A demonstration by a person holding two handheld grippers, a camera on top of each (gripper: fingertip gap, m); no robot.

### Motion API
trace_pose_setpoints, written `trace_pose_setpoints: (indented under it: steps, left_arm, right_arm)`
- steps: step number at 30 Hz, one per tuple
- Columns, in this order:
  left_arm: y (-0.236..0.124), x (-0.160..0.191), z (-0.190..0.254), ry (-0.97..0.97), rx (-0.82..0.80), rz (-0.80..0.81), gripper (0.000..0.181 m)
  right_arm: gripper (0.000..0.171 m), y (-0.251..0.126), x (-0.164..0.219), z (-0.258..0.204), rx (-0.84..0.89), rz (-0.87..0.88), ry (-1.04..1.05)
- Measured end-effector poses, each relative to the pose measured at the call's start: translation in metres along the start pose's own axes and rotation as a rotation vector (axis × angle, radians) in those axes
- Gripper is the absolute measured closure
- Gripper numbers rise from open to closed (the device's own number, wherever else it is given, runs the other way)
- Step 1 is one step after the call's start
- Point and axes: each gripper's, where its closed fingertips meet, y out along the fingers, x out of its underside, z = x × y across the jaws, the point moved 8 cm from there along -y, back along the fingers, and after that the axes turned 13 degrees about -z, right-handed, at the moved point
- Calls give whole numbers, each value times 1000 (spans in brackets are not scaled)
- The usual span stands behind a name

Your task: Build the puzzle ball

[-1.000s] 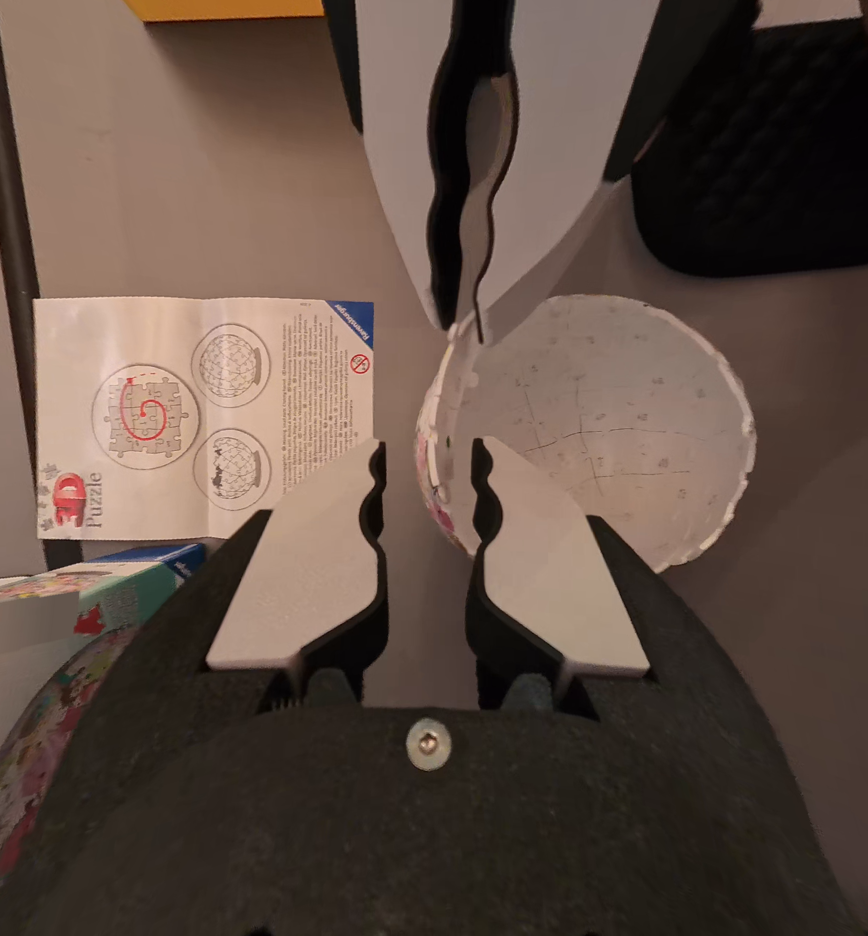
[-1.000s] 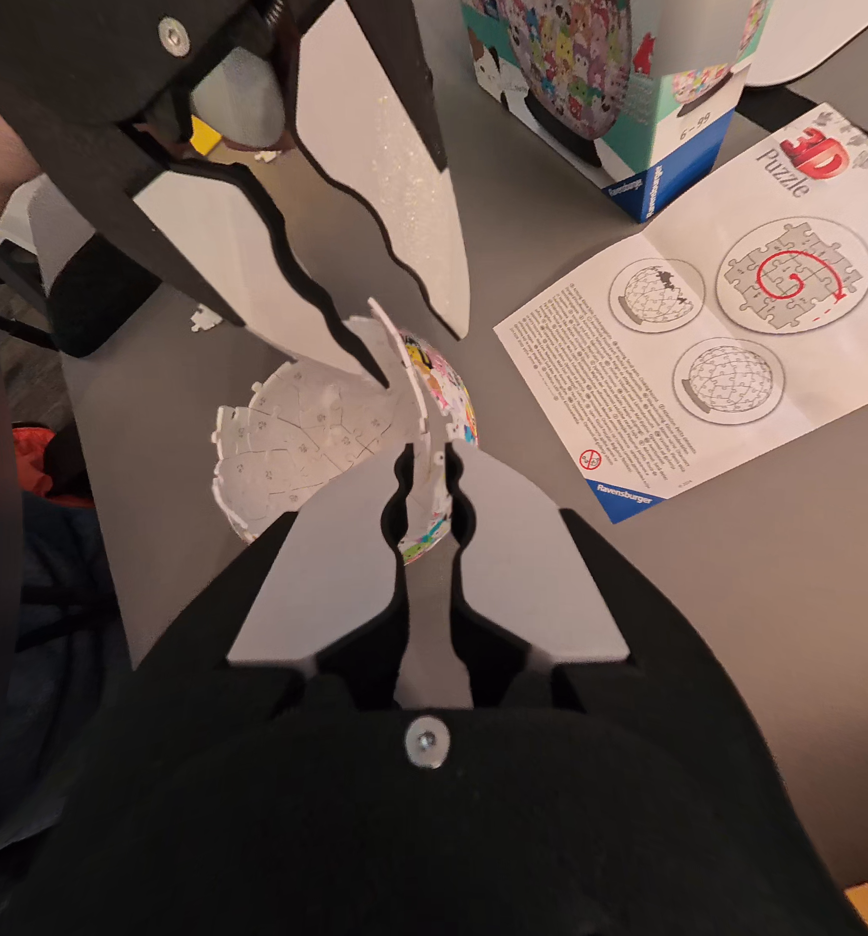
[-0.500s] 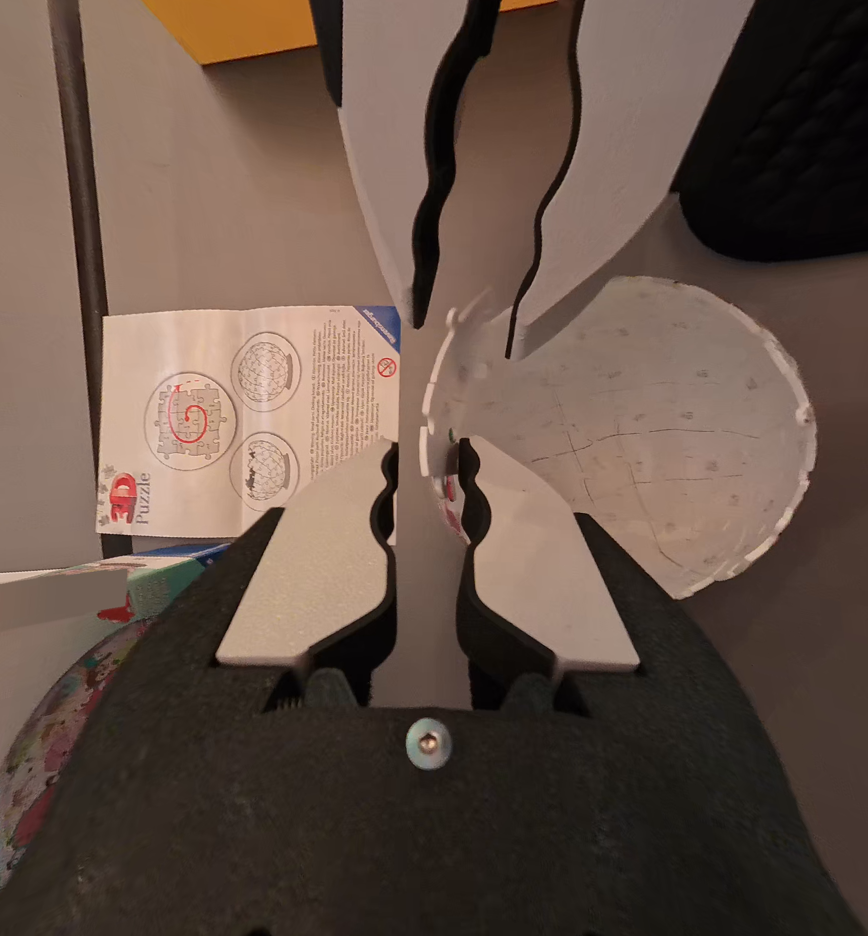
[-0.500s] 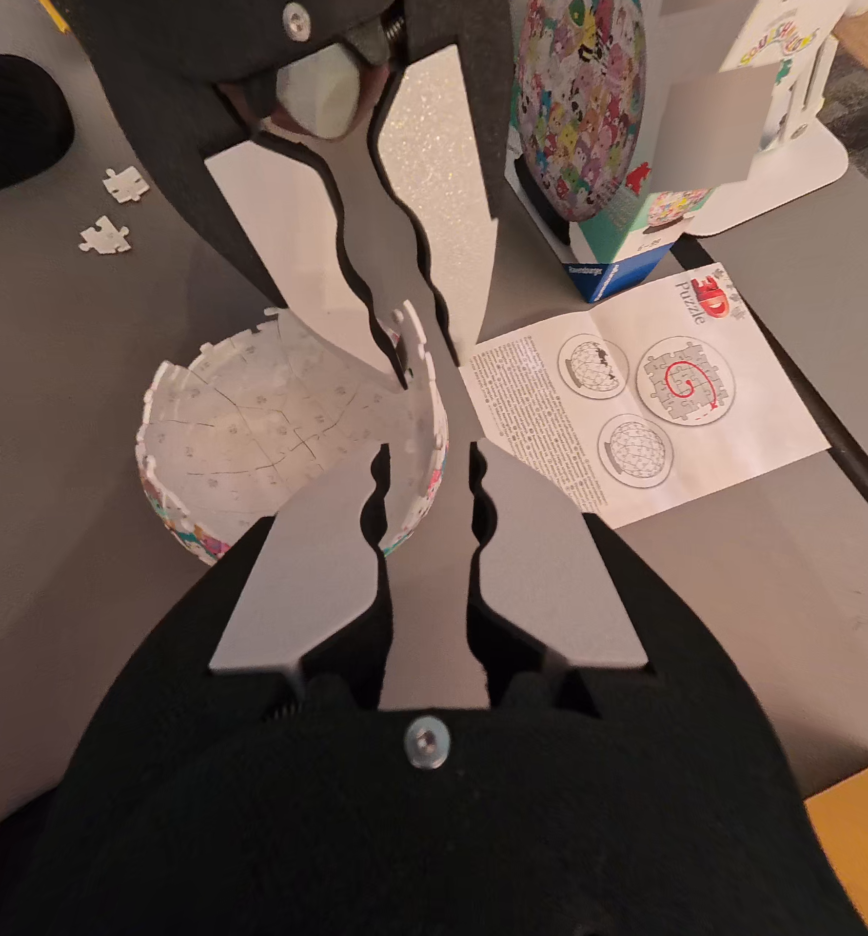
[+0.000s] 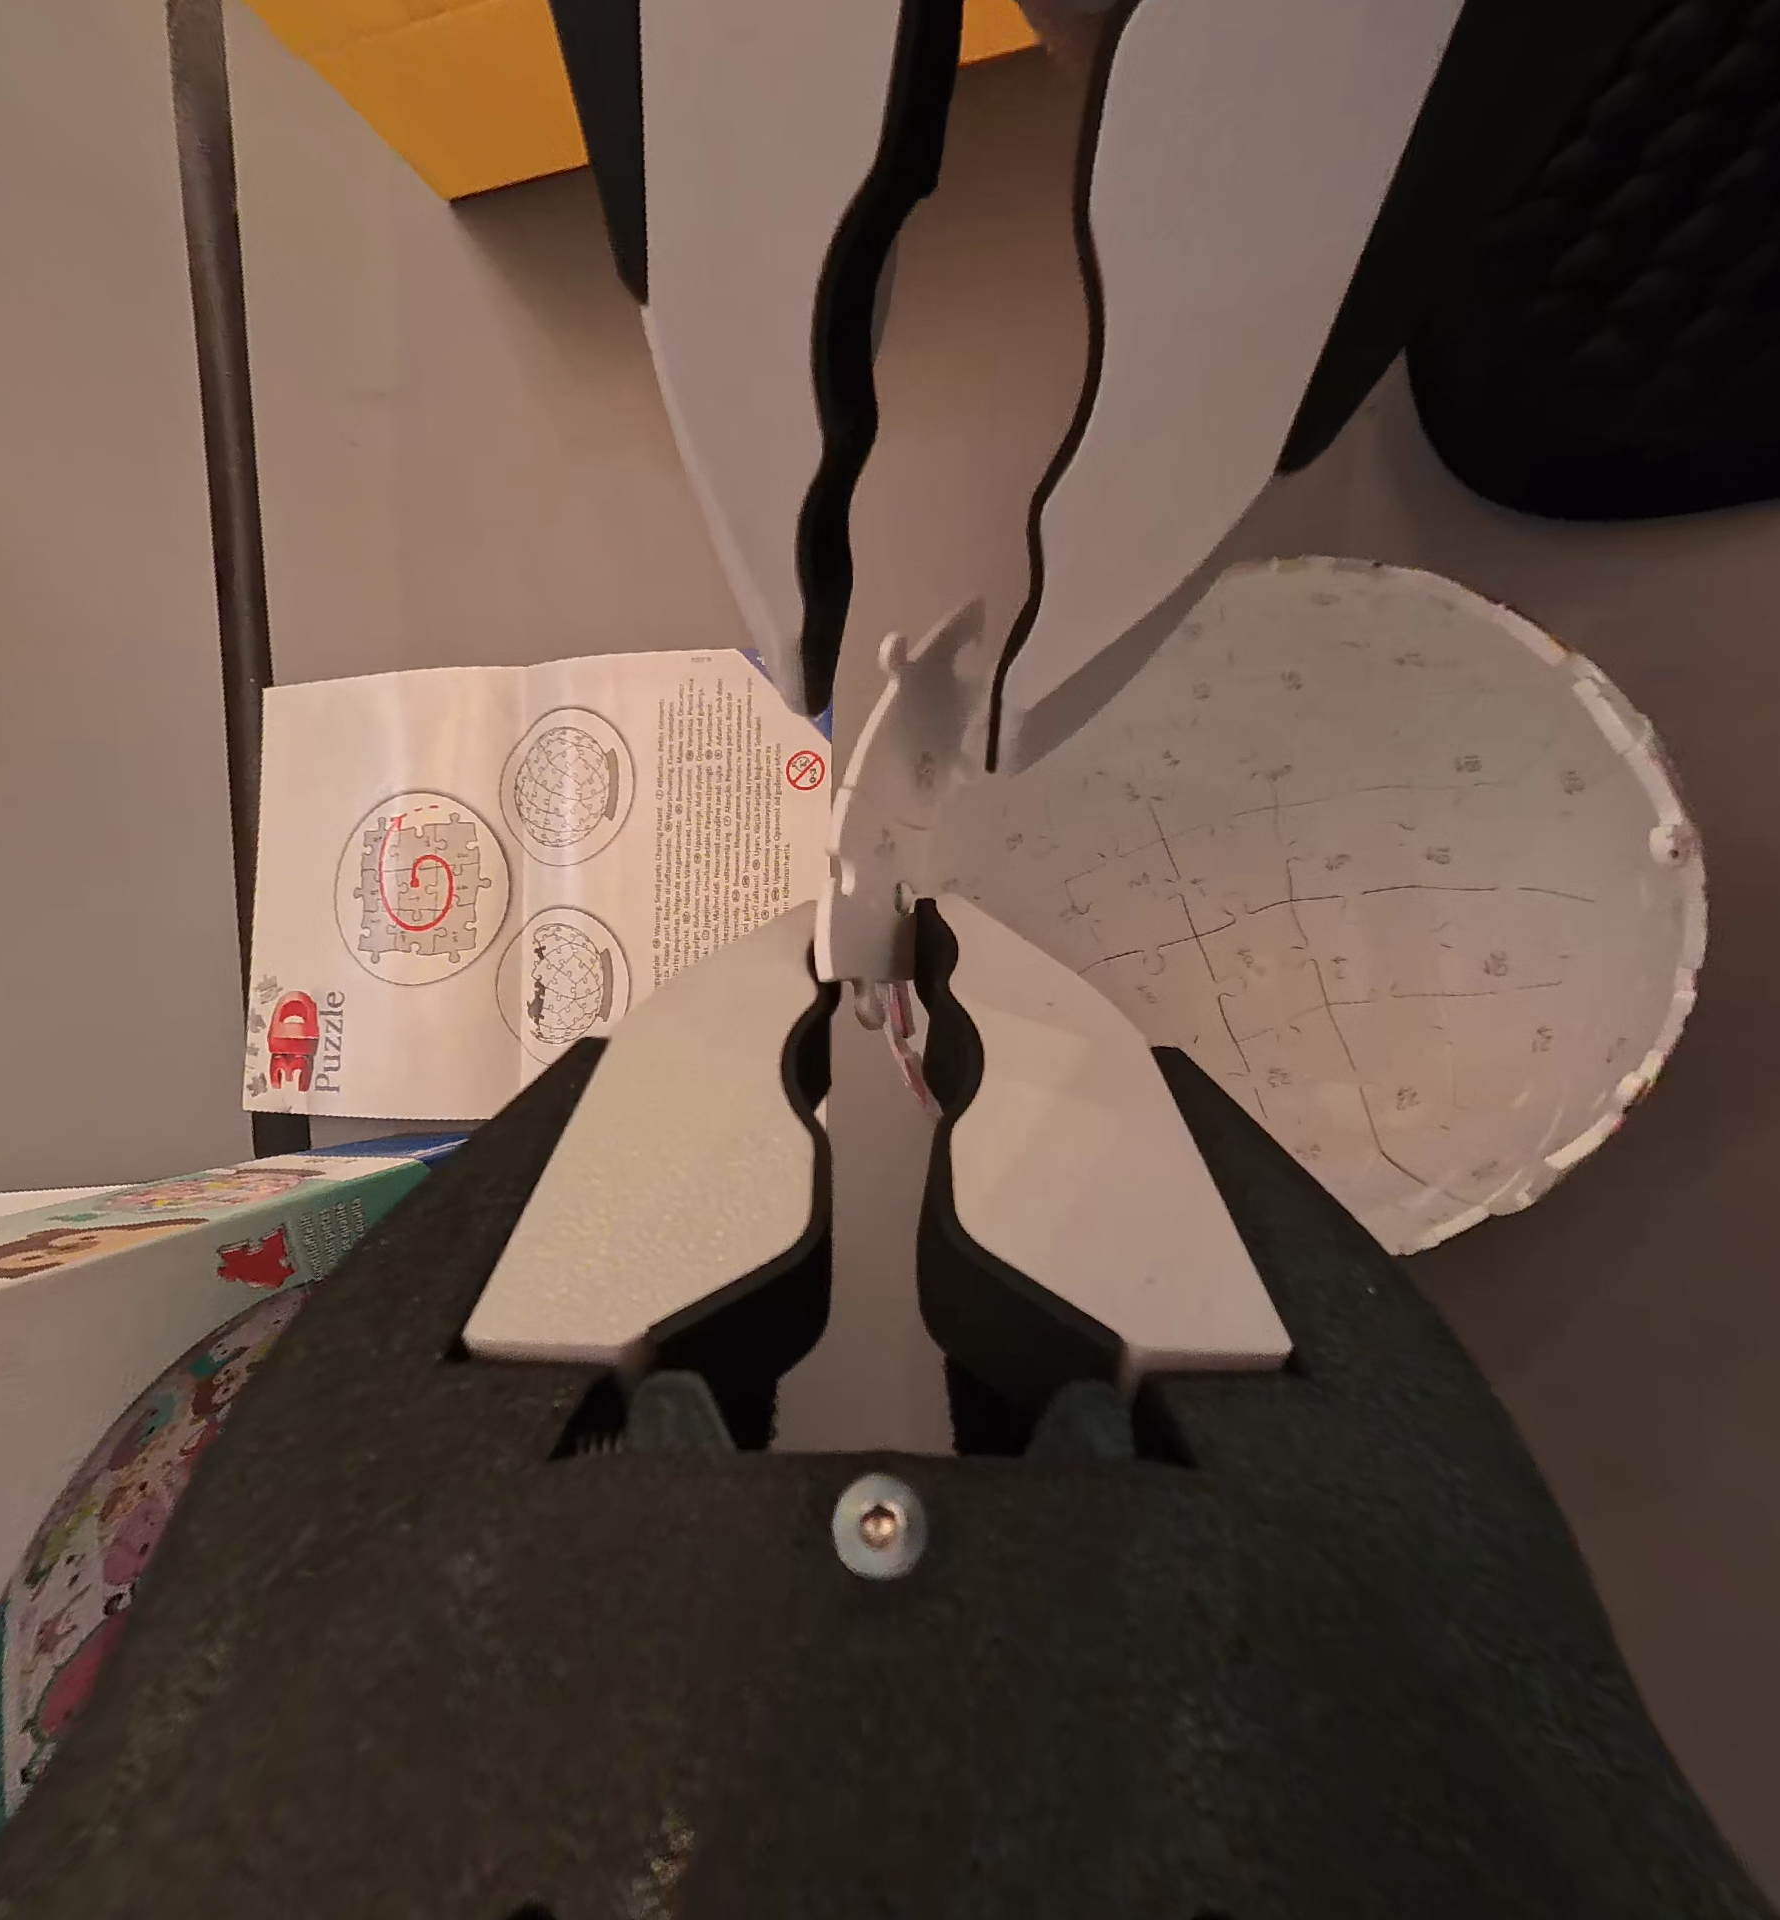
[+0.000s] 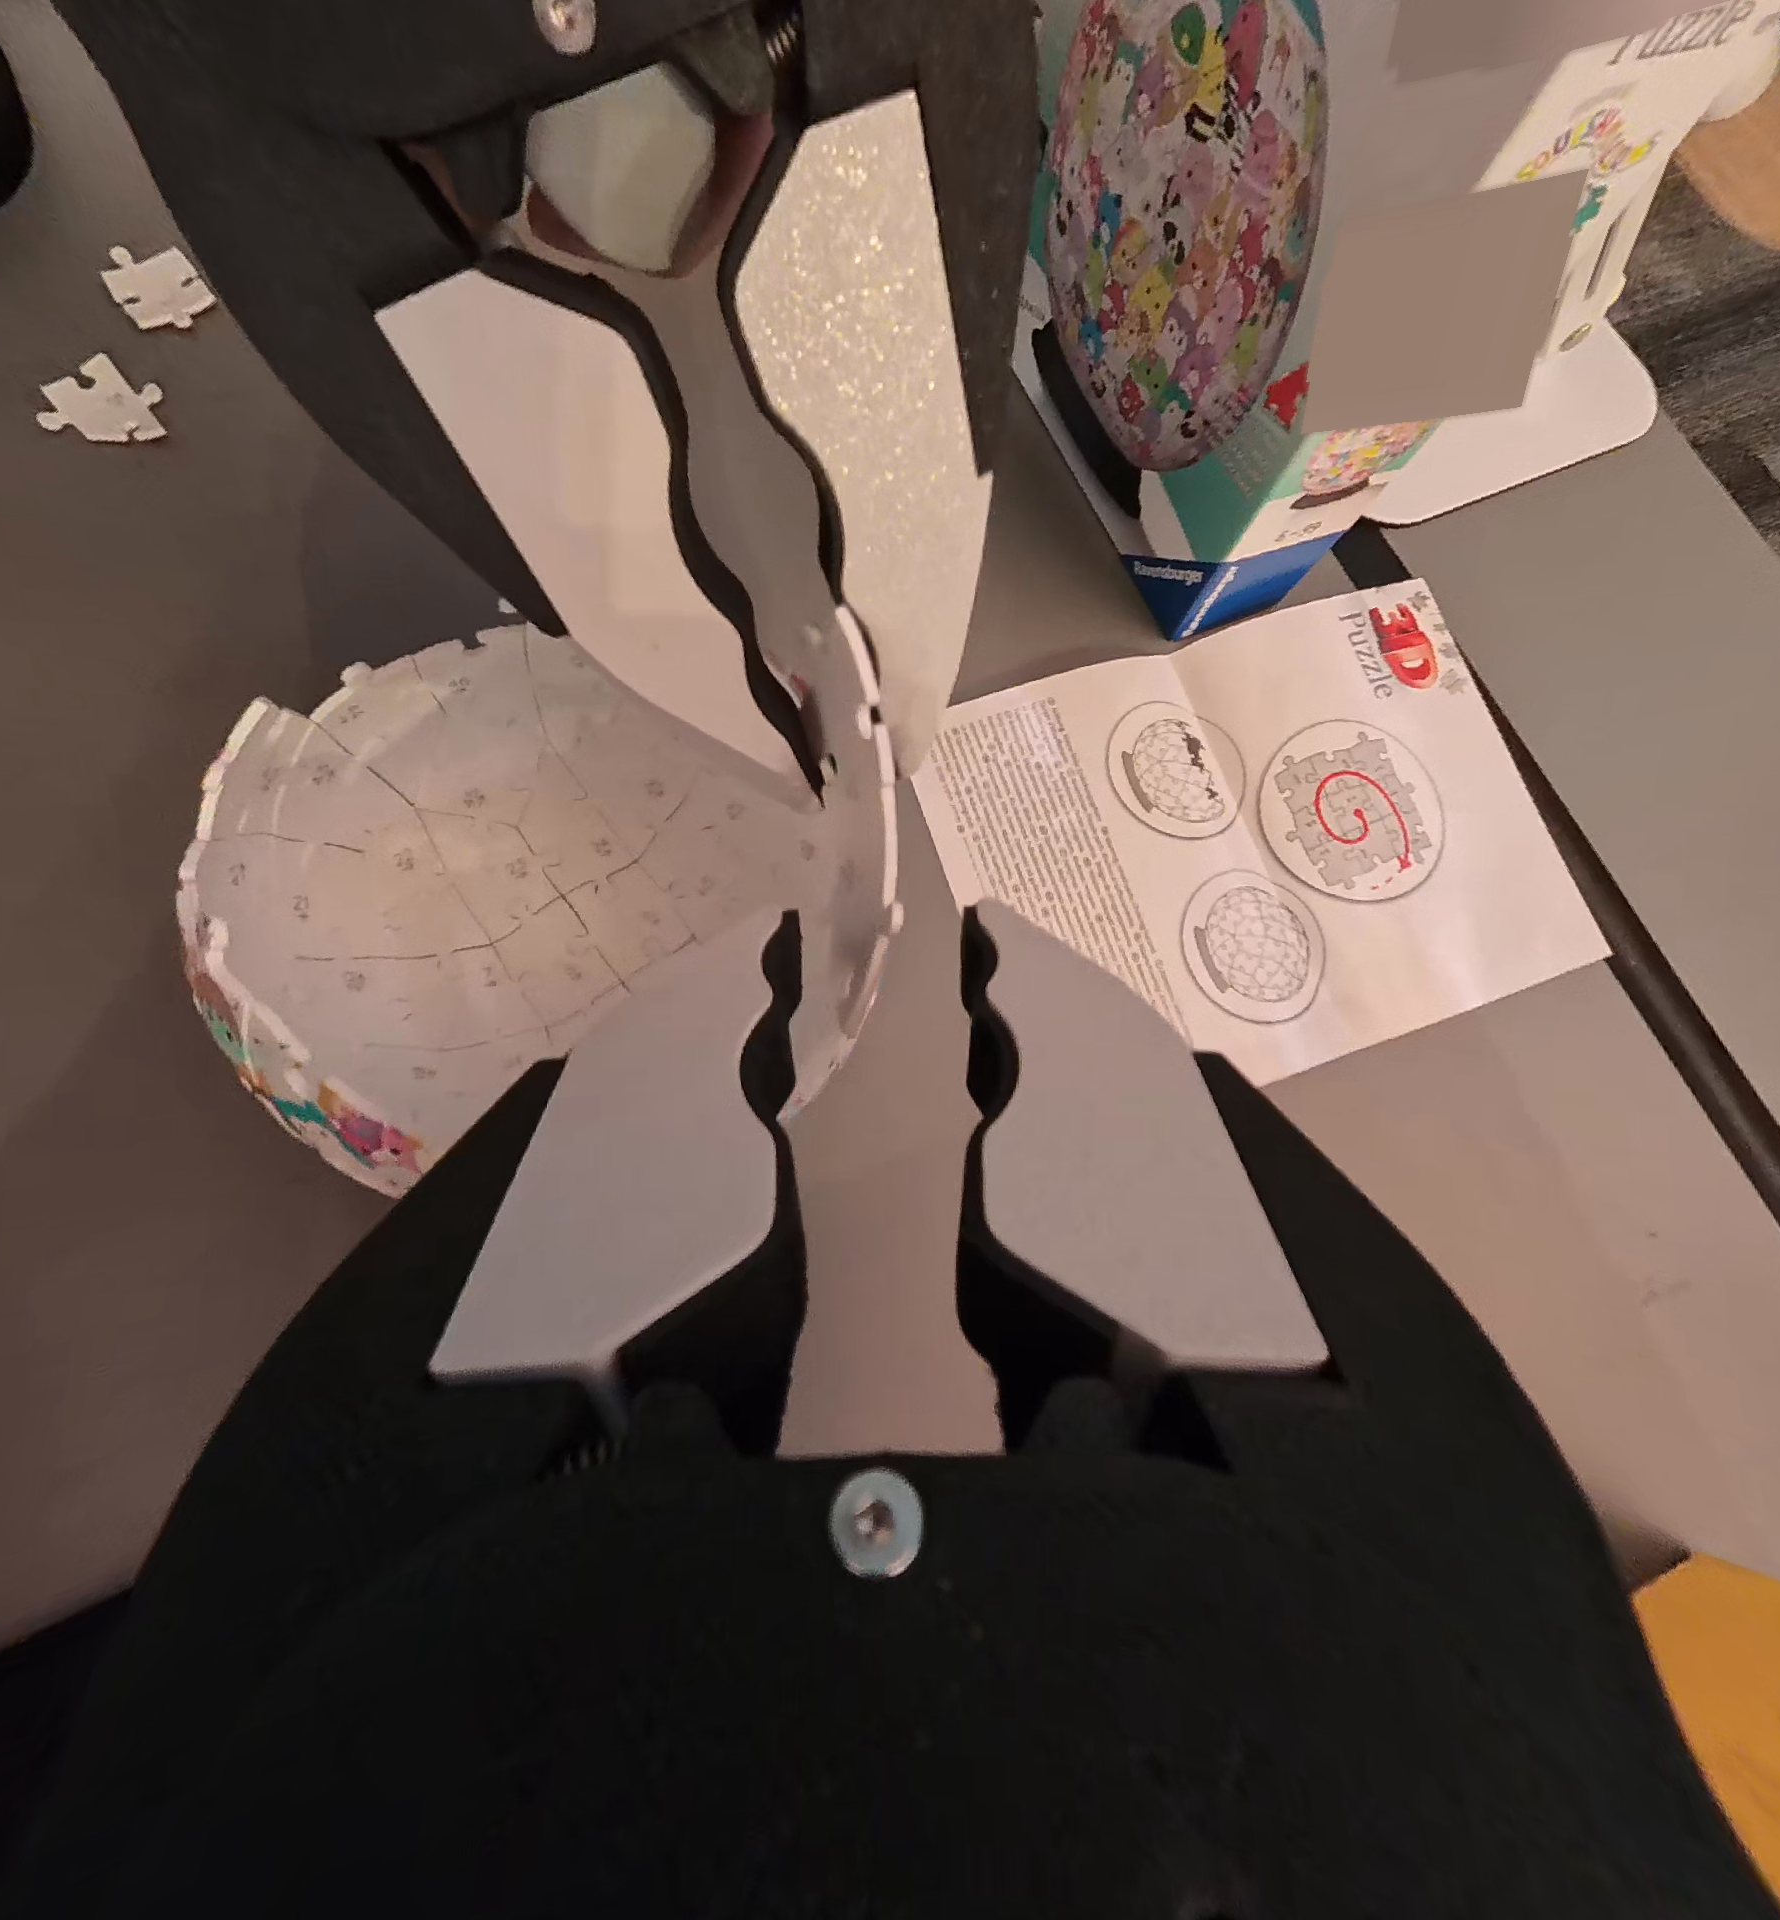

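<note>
The half-built puzzle ball (image 5: 1333,914) is a white, numbered shell with its hollow side facing the cameras, resting on the grey table (image 5: 450,468). Its colourful outside shows in the right wrist view (image 6: 366,1132). My left gripper (image 5: 870,925) is shut on the shell's rim at the left edge. It comes in from the top of the right wrist view (image 6: 855,727). My right gripper (image 6: 875,920) is open, and its fingers straddle the same rim just beside the left gripper's hold. It also shows at the top of the left wrist view (image 5: 901,717).
A folded instruction leaflet (image 6: 1281,831) lies beside the shell. The puzzle box (image 6: 1229,312) stands behind it. Two loose white pieces (image 6: 153,286) lie at the far left. A black padded object (image 5: 1644,260) and a yellow box (image 5: 470,94) sit at the table's far side. My left and right fingertips are right by each other.
My right gripper, shut on the rim a second ago, has opened. My left gripper has moved onto the rim and closed on it. The shell now looks closer in both views.
</note>
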Motion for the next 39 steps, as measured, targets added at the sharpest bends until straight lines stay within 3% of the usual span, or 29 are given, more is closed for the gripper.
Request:
trace_pose_setpoints:
  steps: [22,30,39]
  left_arm:
    - [1,1,2,-5,-30,26,174]
    - [3,0,2,-3,-40,31,168]
    - [3,-2,3,32,-71,55,175]
  right_arm:
    - [147,4,-2,-3,113,-55,-84]
    - [154,7,-4,-4,122,-58,-85]
    - [155,8,-4,-5,144,-68,-92]
